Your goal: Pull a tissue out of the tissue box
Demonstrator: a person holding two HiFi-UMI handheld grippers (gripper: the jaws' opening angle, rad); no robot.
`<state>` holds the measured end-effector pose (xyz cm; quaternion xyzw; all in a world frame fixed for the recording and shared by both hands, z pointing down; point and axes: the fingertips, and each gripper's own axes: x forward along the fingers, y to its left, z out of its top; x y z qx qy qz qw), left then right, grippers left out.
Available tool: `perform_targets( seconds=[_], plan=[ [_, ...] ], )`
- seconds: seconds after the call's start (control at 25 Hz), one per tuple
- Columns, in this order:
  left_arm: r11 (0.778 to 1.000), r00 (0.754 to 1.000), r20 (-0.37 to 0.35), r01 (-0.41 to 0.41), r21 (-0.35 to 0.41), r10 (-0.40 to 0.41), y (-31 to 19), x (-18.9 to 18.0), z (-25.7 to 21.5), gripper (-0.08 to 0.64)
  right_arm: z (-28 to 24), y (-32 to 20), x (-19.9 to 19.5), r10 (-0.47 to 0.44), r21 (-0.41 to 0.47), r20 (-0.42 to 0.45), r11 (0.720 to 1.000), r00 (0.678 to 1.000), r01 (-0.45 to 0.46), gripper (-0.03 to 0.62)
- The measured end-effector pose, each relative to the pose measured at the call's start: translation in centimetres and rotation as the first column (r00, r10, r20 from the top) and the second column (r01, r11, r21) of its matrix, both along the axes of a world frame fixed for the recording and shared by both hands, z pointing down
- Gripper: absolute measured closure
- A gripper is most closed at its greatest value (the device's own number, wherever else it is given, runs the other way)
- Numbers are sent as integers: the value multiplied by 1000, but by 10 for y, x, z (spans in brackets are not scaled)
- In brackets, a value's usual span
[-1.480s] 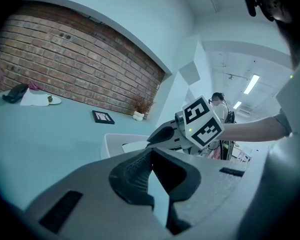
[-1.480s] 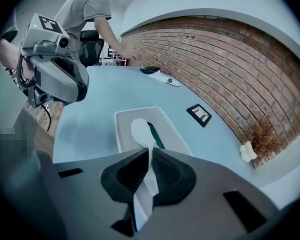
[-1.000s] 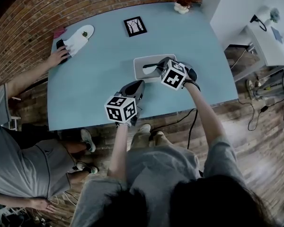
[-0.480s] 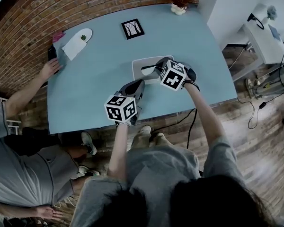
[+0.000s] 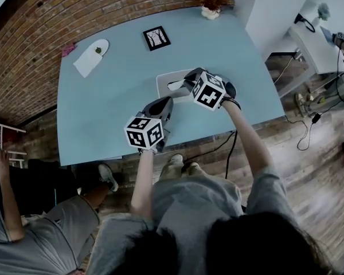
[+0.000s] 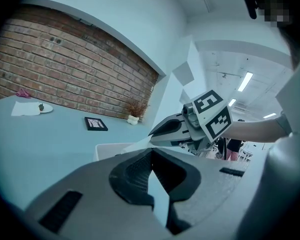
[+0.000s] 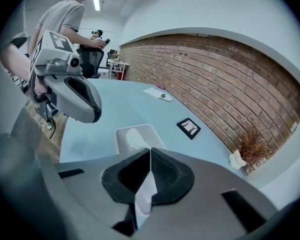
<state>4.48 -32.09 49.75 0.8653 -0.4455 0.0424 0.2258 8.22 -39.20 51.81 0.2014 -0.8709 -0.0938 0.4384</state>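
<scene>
Hovering over the tissue box's (image 5: 165,79) 4 o'clock edge: right gripper (image 5: 187,83). Left gripper view: left gripper (image 6: 150,151) fingers together, empty, apparently parked clear. Right gripper view: fingers pinch the tissue (image 7: 145,194) for extraction, box at 12 o'clock.

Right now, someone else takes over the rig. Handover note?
Right gripper: shut on the tissue, just above the tissue box.
Left gripper: shut, nothing in it, near the box's near side.
The box sits on the table, with the tissue stretched up from its opening.
Done: tissue gripped, partly out.
Left: pull it fully clear of the box.
</scene>
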Motion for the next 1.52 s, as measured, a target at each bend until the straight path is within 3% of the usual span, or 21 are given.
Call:
perform_targets(
  seconds=[0.92,1.28,1.52],
  plan=[
    [995,1000,2,10,96,-11,21,10,-28,557,-37,18,23,22,88,68,996,997,-28,591],
    [993,1000,7,20,116,-21,26,8,-35,557,-58,27,29,43,85,162,995,986,-58,591],
    [989,999,3,32,146,-33,34,8,-45,557,-70,38,37,84,72,263,992,961,-106,591]
  ],
)
